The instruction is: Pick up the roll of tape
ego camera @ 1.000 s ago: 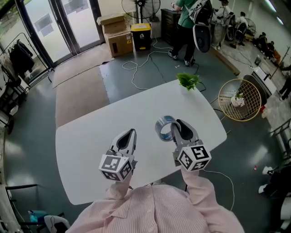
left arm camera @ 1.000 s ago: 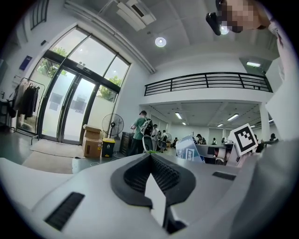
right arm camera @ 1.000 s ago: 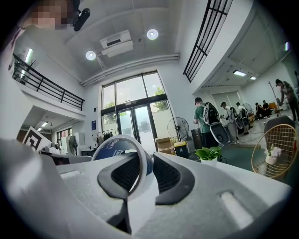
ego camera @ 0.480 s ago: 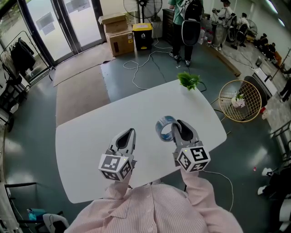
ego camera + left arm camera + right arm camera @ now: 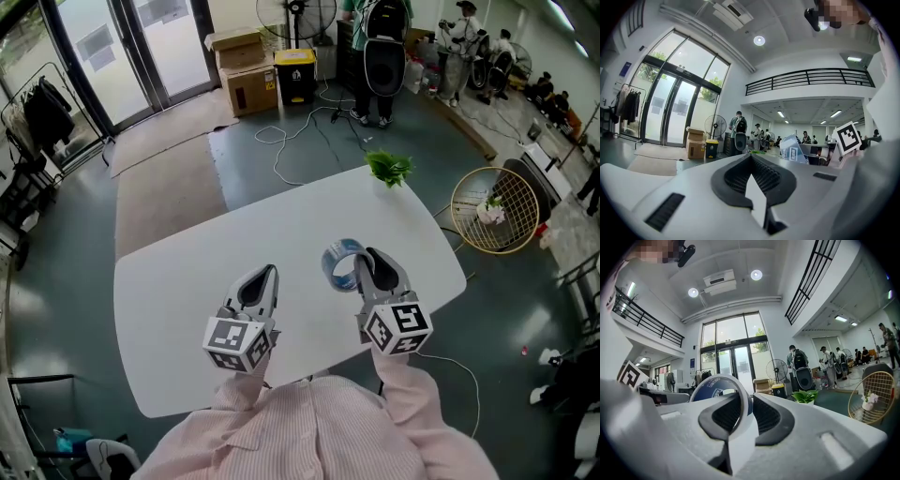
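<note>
Jaws of right gripper [image 5: 740,417] clamped on the wall of the pale roll of tape with blue inner core [image 5: 712,391], which stands on edge over the white oval worktop [image 5: 187,272], seemingly raised off it; jaws of left gripper [image 5: 751,180] pressed together on nothing. Handling, by judgement: steady squeeze across the thin wall, so the roll cannot swivel. White lettering on the blue core, too curved to read.
</note>
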